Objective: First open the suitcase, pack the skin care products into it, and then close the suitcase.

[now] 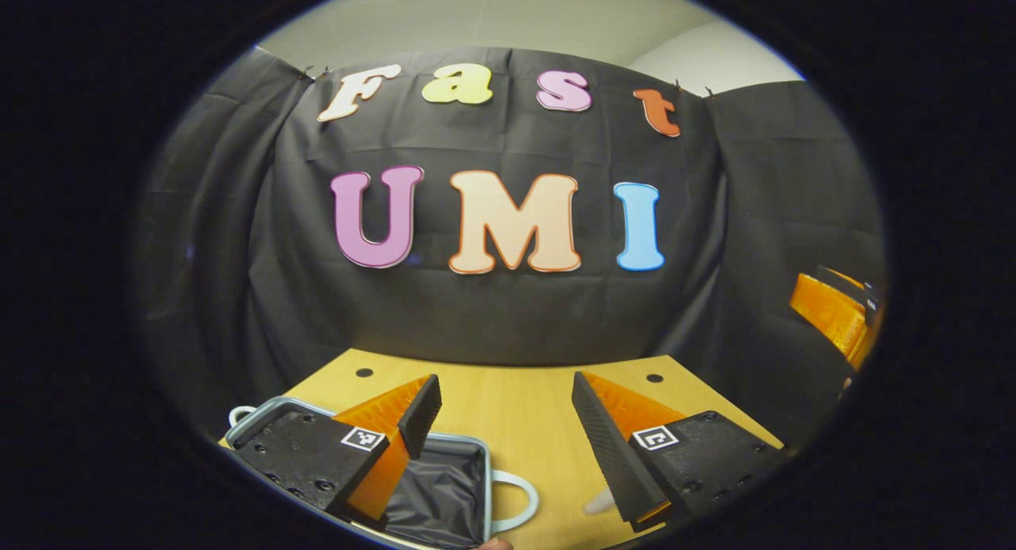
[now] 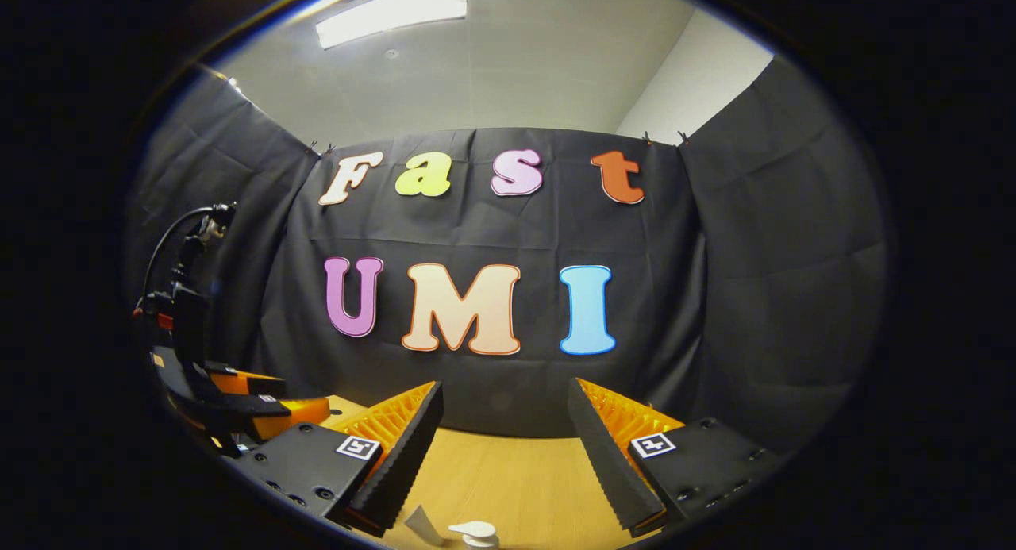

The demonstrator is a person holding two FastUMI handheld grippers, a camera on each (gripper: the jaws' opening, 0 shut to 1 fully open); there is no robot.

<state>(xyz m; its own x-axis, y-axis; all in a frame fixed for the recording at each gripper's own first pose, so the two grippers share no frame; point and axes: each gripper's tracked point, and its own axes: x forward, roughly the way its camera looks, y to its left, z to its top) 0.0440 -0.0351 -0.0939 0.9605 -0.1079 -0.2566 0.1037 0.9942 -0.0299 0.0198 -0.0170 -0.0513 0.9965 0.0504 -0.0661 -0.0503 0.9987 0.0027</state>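
The left tongs [image 1: 506,403] hang above the wooden desk [image 1: 516,407] with their two fingers spread wide apart, and nothing sits between them. Down at the bottom left of the left gripper view lies the suitcase [image 1: 444,486]. It is open, with a dark cloth lining inside and a pale rim around it. A light loop handle [image 1: 516,498] sticks out from its right side, and another small loop shows at its far left corner. The left finger of the left tongs hangs over the open suitcase, but I cannot tell if it touches it. A small pale thing [image 1: 599,501] lies on the desk just beside the right finger; it is too hidden to say what it is. At the far right edge of this view, part of the other tongs [image 1: 833,312] pokes in, up above the desk. The right tongs [image 2: 505,407] are held up too, with their fingers wide apart and holding nothing. Low between them, on the desk, stand a white tube [image 2: 423,526] and a white pump top [image 2: 474,532], close to each other. In the right gripper view the left tongs show at the left, with a curved cable [image 2: 171,232] rising above them.
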